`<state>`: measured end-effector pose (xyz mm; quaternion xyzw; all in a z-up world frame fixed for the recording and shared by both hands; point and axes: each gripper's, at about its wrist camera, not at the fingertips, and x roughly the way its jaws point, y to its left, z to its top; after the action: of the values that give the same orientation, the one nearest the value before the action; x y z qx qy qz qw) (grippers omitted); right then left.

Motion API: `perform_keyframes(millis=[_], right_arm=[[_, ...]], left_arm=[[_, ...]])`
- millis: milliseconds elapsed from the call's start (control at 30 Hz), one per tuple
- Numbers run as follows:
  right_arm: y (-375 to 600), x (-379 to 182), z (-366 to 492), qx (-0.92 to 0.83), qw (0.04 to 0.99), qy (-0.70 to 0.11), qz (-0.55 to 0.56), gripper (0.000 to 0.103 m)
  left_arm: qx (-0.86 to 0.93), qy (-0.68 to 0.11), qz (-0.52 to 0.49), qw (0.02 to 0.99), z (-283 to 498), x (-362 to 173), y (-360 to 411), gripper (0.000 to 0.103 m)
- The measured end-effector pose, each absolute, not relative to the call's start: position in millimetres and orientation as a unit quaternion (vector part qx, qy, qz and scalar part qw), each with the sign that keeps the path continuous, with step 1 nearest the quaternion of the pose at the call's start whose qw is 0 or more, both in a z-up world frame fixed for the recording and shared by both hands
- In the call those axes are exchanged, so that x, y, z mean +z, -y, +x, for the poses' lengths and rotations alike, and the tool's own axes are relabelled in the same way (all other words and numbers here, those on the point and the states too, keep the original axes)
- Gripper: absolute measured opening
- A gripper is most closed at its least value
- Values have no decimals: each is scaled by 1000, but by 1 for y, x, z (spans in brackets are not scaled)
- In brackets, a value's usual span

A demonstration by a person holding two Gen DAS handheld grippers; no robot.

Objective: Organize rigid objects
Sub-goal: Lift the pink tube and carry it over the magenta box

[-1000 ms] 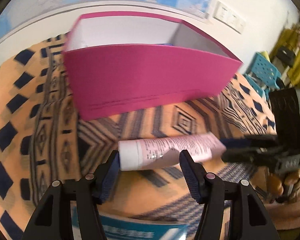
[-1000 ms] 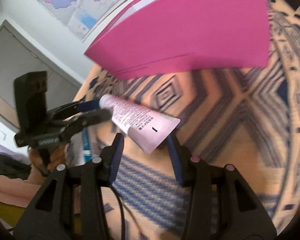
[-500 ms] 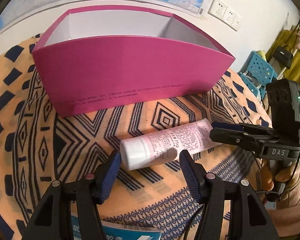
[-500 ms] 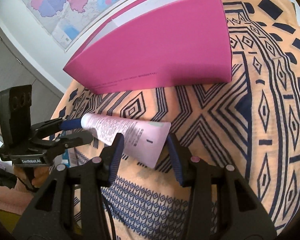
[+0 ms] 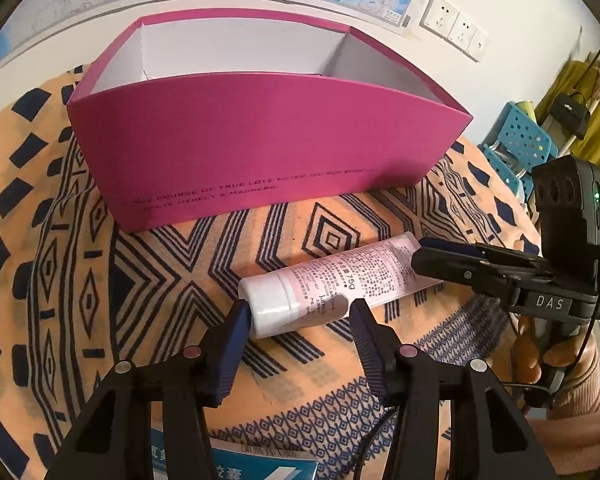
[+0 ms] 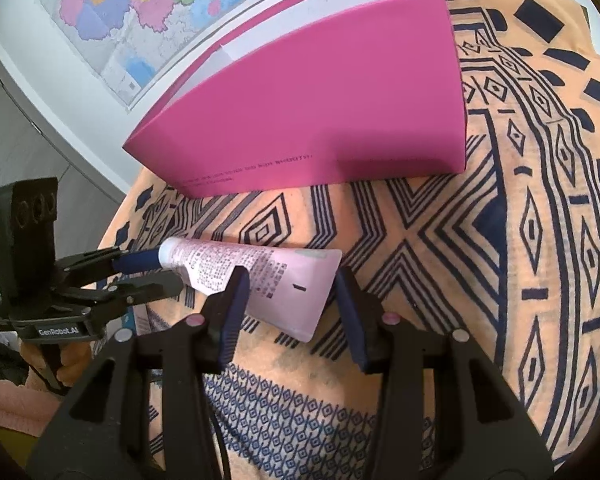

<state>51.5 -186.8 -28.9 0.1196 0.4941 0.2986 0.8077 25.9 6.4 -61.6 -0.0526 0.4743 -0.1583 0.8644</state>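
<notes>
A pale pink tube point(image 5: 336, 284) with a white cap lies on the patterned cloth in front of a magenta box point(image 5: 260, 148). My left gripper point(image 5: 300, 320) is open, its fingers on either side of the cap end. My right gripper point(image 6: 288, 292) is open around the flat crimped end of the tube point(image 6: 260, 276). The right gripper point(image 5: 452, 258) enters the left wrist view from the right at the tube's far end. The left gripper point(image 6: 156, 268) shows at the cap end in the right wrist view. The magenta box point(image 6: 320, 112) is open-topped with white inner walls.
An orange cloth with dark blue geometric patterns point(image 5: 172, 272) covers the table. A blue and white packet point(image 5: 236, 464) lies at the near edge under my left gripper. A wall map and sockets point(image 5: 456, 26) are behind the box. A blue plastic crate point(image 5: 516, 148) stands off to the right.
The tube has come down from a raised, tilted position onto the cloth. Both grippers have lowered with it and the box now sits farther back in view.
</notes>
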Motion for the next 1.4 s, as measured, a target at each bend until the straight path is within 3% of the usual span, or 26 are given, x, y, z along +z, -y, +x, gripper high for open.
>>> perform_keyframes(millis=[1400], right_arm=[[199, 23, 43, 281, 854, -426, 99, 48]], left_arm=[[-167, -431, -64, 884, 26, -22, 6, 51]])
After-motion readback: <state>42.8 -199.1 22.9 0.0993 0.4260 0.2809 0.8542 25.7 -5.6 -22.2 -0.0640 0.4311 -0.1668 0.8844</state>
